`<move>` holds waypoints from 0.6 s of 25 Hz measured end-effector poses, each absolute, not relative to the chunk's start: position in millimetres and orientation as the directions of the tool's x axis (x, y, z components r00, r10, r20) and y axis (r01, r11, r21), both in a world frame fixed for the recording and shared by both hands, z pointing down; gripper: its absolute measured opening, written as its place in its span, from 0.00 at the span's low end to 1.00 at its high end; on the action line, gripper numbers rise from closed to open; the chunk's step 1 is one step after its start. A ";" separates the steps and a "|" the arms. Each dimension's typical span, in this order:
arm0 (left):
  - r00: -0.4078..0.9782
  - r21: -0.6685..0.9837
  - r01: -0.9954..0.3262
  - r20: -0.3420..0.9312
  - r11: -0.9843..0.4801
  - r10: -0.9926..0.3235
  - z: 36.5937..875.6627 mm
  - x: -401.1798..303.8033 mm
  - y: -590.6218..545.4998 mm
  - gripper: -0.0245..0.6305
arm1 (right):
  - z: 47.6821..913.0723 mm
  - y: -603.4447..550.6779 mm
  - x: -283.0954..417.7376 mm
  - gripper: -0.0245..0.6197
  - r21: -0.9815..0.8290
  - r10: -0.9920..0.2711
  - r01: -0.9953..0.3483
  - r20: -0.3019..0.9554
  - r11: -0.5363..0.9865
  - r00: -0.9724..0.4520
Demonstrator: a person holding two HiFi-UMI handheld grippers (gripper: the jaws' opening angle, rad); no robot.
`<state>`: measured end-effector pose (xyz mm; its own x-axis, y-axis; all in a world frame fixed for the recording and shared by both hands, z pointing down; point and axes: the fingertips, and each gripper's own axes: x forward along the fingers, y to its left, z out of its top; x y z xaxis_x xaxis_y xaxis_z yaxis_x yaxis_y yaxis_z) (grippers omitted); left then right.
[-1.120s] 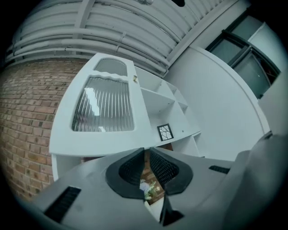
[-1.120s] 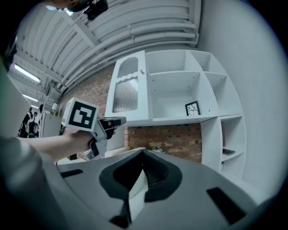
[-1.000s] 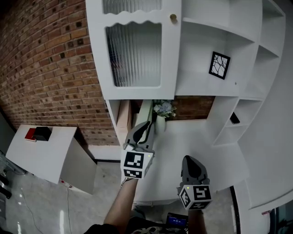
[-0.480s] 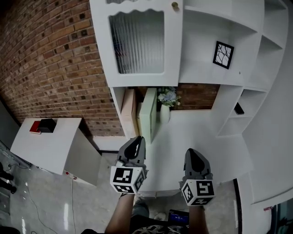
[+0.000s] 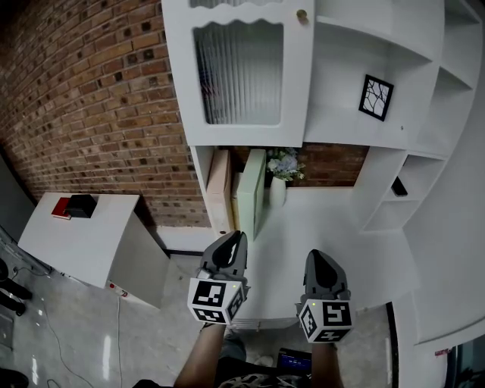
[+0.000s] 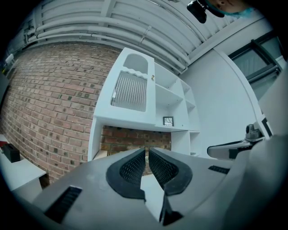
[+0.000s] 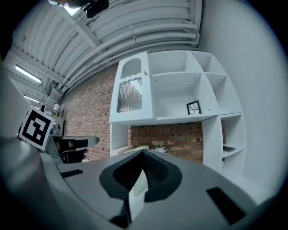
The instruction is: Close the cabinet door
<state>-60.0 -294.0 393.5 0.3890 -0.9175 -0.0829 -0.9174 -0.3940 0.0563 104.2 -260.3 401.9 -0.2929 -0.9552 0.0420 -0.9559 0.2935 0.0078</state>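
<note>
The white cabinet door (image 5: 239, 76) has a ribbed glass pane and a small brass knob (image 5: 302, 16). It appears to lie flush with the cabinet front, high on the shelf unit. It also shows in the left gripper view as door (image 6: 130, 87) and in the right gripper view as door (image 7: 130, 92). My left gripper (image 5: 233, 241) and right gripper (image 5: 317, 258) hang side by side low at the counter's front edge, far below the door. Both are empty. The left jaws leave only a thin slit; the right fingertips meet.
A white counter (image 5: 318, 227) carries a vase of flowers (image 5: 283, 164), a pale green board (image 5: 254, 191) and a wooden board (image 5: 220, 182). A framed picture (image 5: 377, 97) stands on an open shelf. A white side table (image 5: 76, 242) with small dark items stands left by the brick wall (image 5: 91, 98).
My left gripper has drawn back and down from near the cabinet to the counter's front edge, level with the right one. The view has shifted slightly.
</note>
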 end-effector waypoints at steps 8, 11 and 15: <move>0.394 0.051 -0.916 -0.078 -0.398 -0.916 395.5 -60.3 -301.3 0.09 | 402.6 -267.1 103.2 0.04 0.007 -0.956 -0.956 0.045 0.292 -0.291; 0.396 0.047 -0.915 -0.082 -0.400 -0.915 394.8 -61.2 -302.9 0.09 | 402.8 -268.9 103.8 0.04 0.006 -0.956 -0.957 0.046 0.290 -0.289; 0.387 0.061 -0.918 -0.081 -0.392 -0.918 395.6 -64.8 -304.7 0.09 | 403.8 -271.6 102.3 0.04 0.004 -0.956 -0.956 0.045 0.292 -0.291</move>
